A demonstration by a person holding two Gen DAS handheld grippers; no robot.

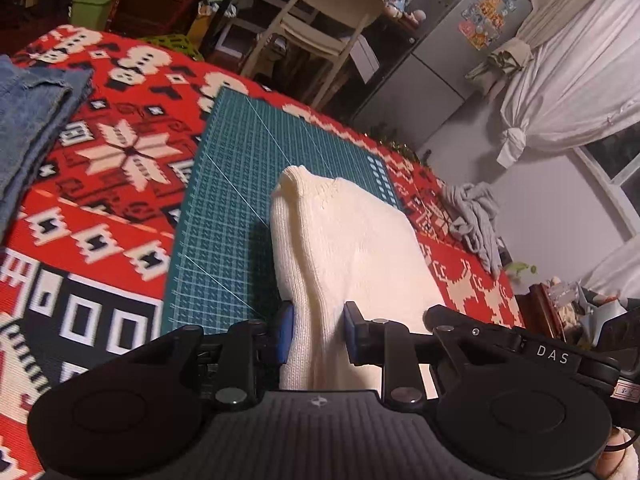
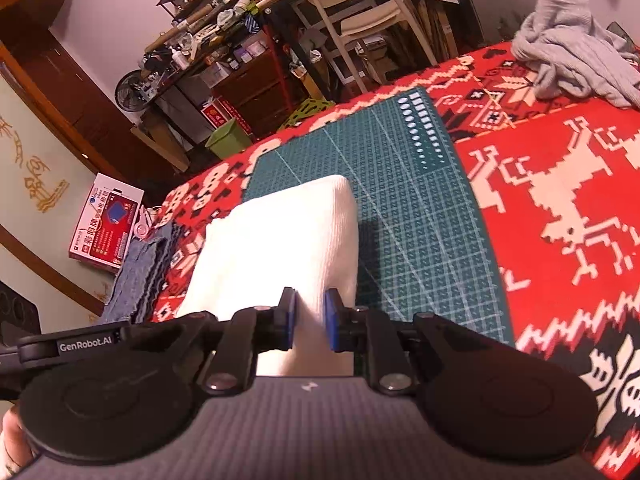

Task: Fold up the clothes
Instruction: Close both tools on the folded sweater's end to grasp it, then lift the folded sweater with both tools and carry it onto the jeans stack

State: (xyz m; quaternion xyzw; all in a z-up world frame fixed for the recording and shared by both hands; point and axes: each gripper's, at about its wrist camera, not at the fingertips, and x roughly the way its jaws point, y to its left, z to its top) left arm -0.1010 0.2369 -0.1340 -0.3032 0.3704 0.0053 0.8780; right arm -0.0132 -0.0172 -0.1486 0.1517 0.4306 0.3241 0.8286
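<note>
Both left gripper (image 1: 318, 332) and right gripper (image 2: 310, 326) pinch the cream knit (image 1: 344, 240), lifted doubled over the green mat (image 1: 224, 216); jeans (image 1: 28, 120) lie folded; grey garment (image 1: 476, 216) crumpled, seemingly left to fold.

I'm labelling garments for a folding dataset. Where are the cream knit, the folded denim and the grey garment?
cream knit (image 1: 352, 248), left wrist view, on its broad upper face over the green mat.
folded denim (image 1: 28, 120), left wrist view, on its top layer.
grey garment (image 2: 576, 52), right wrist view, on the middle of the crumpled heap.
</note>
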